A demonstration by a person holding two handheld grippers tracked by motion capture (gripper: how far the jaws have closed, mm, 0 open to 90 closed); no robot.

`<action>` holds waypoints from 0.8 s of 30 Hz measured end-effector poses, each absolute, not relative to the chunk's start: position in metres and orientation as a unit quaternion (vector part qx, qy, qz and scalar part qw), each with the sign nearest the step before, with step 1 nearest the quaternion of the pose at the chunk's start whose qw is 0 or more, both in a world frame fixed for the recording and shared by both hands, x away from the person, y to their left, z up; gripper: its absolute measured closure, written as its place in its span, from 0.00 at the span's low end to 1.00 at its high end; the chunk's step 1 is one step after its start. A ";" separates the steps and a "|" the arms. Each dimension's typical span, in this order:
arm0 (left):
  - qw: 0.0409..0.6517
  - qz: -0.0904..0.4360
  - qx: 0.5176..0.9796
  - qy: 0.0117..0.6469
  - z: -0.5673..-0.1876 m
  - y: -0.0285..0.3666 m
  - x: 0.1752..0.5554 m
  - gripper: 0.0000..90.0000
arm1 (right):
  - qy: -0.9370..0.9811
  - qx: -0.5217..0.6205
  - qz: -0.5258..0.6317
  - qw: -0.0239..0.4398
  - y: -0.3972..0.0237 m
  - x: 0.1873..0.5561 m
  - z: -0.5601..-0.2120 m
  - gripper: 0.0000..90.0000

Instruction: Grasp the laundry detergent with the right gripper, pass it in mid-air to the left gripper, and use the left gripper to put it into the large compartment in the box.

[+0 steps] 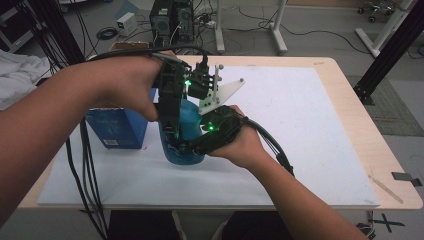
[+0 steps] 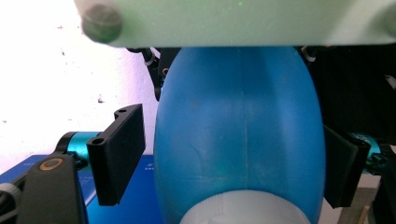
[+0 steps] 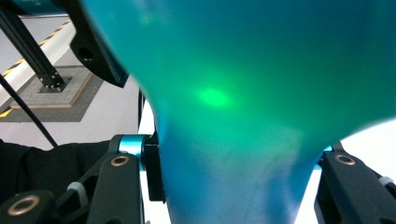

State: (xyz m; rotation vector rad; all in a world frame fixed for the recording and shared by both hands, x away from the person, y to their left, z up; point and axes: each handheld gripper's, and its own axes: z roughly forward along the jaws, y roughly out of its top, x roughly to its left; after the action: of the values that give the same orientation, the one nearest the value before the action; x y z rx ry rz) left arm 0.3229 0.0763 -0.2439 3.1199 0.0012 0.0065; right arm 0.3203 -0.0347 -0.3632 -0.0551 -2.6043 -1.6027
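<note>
Where the two grippers meet near the middle of the white mat (image 1: 300,150), a blue plastic bottle (image 1: 186,131) stands upright, its rounded body just right of a dark blue box (image 1: 116,127) that sits on the mat's left part. The right gripper (image 1: 186,146) comes in low from the right and pinches the bottle: in the right gripper view the narrower part of the bottle (image 3: 233,177) runs between the two black jaws, and both pads press against it. The left gripper (image 1: 172,131) reaches down from above on the bottle's left side. In the left gripper view the wide blue body (image 2: 238,140) lies between its jaws; the right pad lies against the bottle's side, while the left pad stands just apart from it with a thin gap, so the claw is part spread around the bottle and not clamped. A white cap or collar (image 2: 238,210) shows at the lower edge of that view. The mat lies on a pale wooden table (image 1: 360,115), and computer cases (image 1: 172,20) stand on the floor beyond the far edge.
</note>
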 end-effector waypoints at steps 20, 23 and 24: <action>0.008 0.014 1.000 0.001 -0.245 0.078 0.323 0.28 | -0.851 -0.018 -0.523 0.044 -0.033 0.321 -0.365 0.52; 0.006 0.017 1.000 -0.002 -0.245 0.077 0.322 0.29 | -0.851 -0.018 -0.523 0.045 -0.033 0.321 -0.365 0.52; 0.006 0.015 1.000 -0.004 -0.245 0.076 0.323 0.30 | -0.850 -0.018 -0.524 0.044 -0.033 0.321 -0.365 0.52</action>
State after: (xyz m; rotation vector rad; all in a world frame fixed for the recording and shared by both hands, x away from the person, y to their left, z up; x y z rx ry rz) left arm 0.3226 0.0763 -0.2455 3.1292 -0.0112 0.0464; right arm 0.3212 -0.0328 -0.3652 -0.0559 -2.5982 -1.6015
